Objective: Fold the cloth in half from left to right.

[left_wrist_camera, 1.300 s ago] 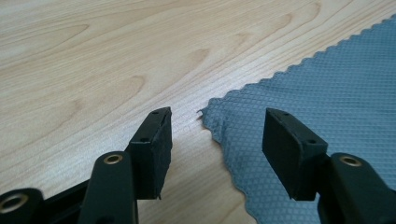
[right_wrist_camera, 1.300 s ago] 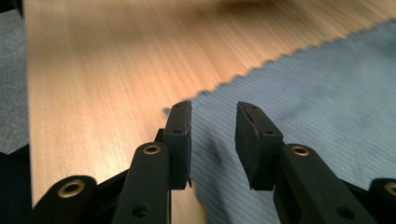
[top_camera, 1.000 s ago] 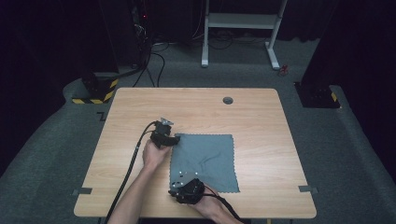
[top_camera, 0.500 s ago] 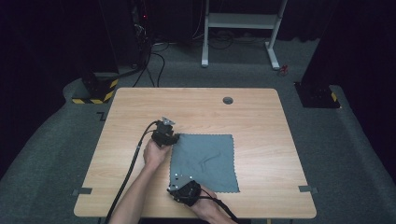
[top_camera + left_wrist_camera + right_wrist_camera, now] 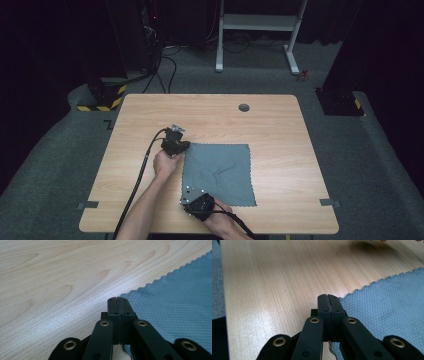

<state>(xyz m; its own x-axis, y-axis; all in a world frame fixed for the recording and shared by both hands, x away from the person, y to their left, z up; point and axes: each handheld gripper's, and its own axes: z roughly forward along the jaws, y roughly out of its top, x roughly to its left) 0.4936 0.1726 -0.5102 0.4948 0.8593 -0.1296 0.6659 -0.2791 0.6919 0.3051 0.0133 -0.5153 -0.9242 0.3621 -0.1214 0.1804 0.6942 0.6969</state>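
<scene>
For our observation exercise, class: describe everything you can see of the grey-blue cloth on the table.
The cloth is a grey-blue square with a fine diamond weave and scalloped, pinked edges. It lies spread nearly flat on the wooden table, with a few soft wrinkles near its middle. The left tongs are shut on its far left corner and the right tongs on its near left corner, each at the cloth's edge.

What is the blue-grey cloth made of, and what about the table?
The cloth looks like thin microfibre fabric: matte, with a fine diamond weave and a zigzag-cut edge in both gripper views, plus soft wrinkles from above. The table looks like wood or a wood-print laminate: pale, with grain lines and a smooth, slightly shiny top. Which of the two is hard to tell.
</scene>
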